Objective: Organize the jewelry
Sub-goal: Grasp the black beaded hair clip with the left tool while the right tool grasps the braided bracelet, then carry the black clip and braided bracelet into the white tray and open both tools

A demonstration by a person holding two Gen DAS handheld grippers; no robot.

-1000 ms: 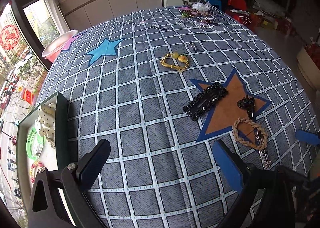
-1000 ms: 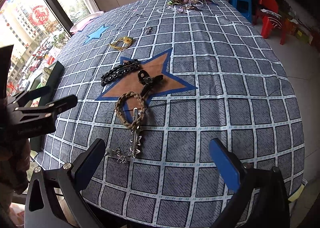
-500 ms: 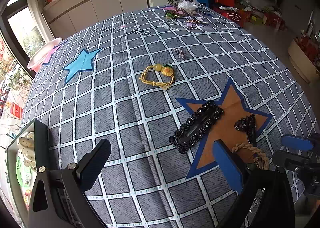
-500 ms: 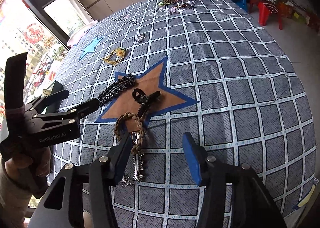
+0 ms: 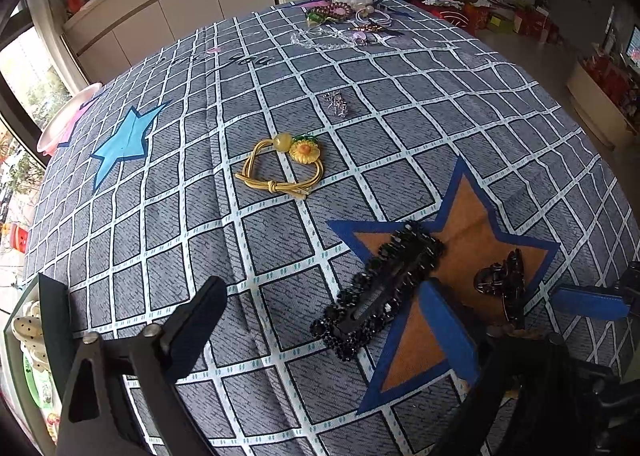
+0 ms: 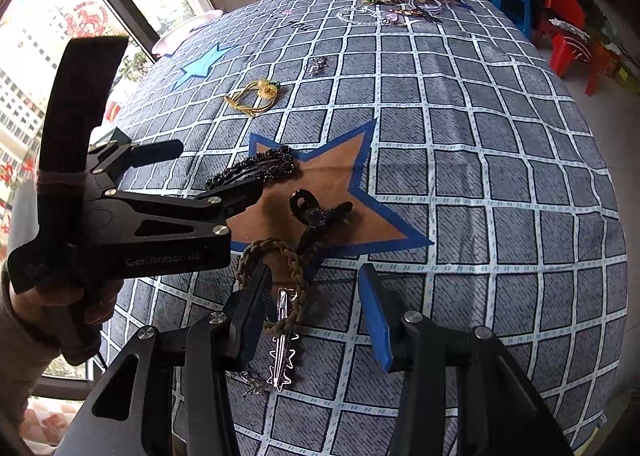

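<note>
My right gripper (image 6: 316, 314) is spread wide just above the checked table (image 6: 500, 160), its fingers either side of the braided brown hair tie (image 6: 296, 268) and the silver spiked clip (image 6: 282, 352) that lie at the near tip of the orange star (image 6: 332, 176). My left gripper (image 5: 320, 320) is likewise released, grasping nothing, over the black beaded barrette (image 5: 380, 288), which rests on that star beside the black claw clip (image 5: 500, 280). The yellow flower hair tie (image 5: 280, 168) lies farther back.

R gripper (image 6: 316, 308) jaws apart over braided band (image 6: 276, 256) & silver clip (image 6: 282, 352); L gripper (image 6: 208, 180) jaws apart by beaded clip (image 6: 256, 170).
</note>
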